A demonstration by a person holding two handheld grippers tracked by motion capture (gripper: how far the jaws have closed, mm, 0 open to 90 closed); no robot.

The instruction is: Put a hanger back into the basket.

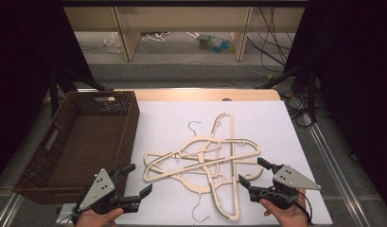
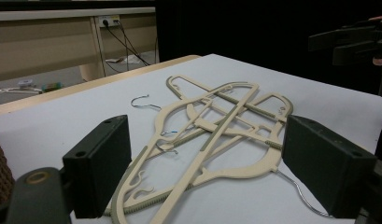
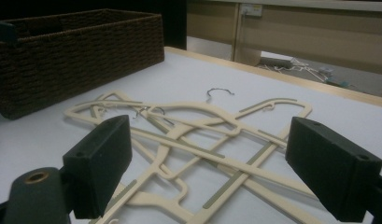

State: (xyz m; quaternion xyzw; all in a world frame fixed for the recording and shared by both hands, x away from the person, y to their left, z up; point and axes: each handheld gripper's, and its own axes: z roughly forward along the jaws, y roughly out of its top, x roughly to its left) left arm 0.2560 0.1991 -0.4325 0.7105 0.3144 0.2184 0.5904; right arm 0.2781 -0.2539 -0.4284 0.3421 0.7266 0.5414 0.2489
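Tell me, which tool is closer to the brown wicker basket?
Left. The left tool sits just off the basket's near right corner; the right tool is across the hanger pile.

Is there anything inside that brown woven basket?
The basket looks empty: the high view shows only its bare woven floor. The strip just behind its near wall is hidden from view.

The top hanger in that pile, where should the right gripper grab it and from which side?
Probably the long straight bar of the top hanger, on the pile's right edge. It lies flat and clear there, so the open right gripper could come in from the right, jaws straddling the bar.
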